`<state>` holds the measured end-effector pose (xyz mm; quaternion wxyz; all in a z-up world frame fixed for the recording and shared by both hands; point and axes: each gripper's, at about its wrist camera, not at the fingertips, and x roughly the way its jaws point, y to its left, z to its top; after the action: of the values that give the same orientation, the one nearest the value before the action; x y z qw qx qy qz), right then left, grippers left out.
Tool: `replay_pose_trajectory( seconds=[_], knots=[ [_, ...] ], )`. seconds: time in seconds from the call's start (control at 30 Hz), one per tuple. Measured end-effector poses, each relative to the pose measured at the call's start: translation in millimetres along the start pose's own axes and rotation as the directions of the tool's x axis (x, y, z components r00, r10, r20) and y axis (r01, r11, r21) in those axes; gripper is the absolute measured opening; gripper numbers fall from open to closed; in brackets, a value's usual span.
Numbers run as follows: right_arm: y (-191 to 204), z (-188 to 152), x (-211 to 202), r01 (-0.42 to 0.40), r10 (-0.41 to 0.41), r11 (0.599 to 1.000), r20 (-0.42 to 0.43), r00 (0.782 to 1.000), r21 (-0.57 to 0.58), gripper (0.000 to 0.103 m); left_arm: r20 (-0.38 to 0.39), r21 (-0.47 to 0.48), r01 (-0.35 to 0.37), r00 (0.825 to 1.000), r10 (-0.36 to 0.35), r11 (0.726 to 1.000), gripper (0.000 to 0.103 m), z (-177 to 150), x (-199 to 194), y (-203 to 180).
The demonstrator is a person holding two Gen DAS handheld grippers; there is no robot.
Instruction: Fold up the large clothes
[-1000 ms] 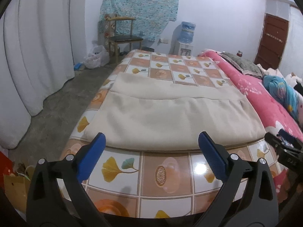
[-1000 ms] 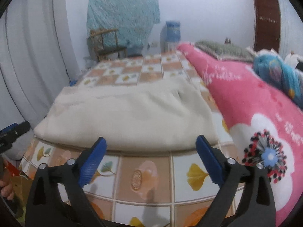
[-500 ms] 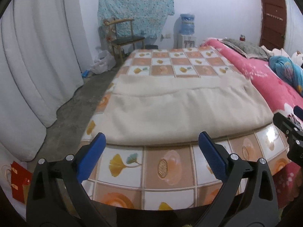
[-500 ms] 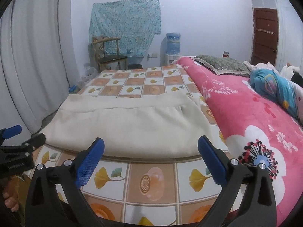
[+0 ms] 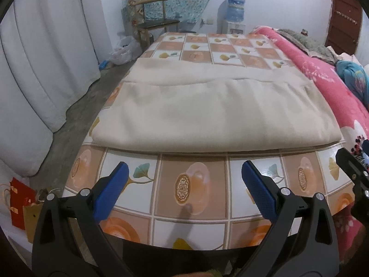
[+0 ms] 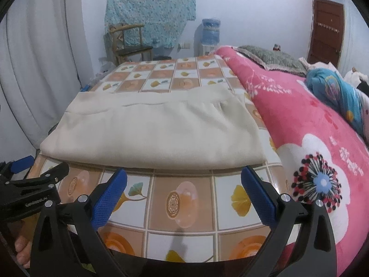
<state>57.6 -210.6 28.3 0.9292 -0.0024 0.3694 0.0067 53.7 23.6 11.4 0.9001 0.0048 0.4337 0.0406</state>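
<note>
Your cream garment (image 5: 207,113) lies flat on the tiled-pattern bed cover (image 5: 191,184), already doubled over: an upper layer ends in a straight edge partway back, with a band of the lower layer showing beyond it. Its near folded edge runs across the bed just ahead of both tools, and its right side sits just beside the pink floral blanket (image 6: 311,138).

You hold the left gripper (image 5: 183,185) and the right gripper (image 6: 183,185) short of that near edge, over bare cover, both with fingers spread wide and nothing between them. Neither touches the cloth.

This looks like the pause between folds: one fold is made, and the piece is still broad, so another fold seems due. For the next move you would likely bring each tool forward to a near corner, left to the left corner and right to the right, slide one finger under all the layers, and close firmly before lifting. Take the whole stack, not only the top sheet, or the layers will slip apart as you carry them over. Keep the right corner clear of the pink blanket.

Further back stand a wooden chair (image 6: 129,43) and a water dispenser (image 6: 209,34), well apart from the work.
</note>
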Motion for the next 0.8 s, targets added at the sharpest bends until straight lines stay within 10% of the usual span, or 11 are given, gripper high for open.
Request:
replay_pose_trajectory(
  seconds=[0.8],
  knots=[
    [5.7,-8.1,24.8,-0.056,0.058,0.998,-0.116,0.992,0.023,0.096,-0.037,0.0,-0.026,0.999,0.026,1.0,0.095,-0.4,10.0,-3.2]
  ],
)
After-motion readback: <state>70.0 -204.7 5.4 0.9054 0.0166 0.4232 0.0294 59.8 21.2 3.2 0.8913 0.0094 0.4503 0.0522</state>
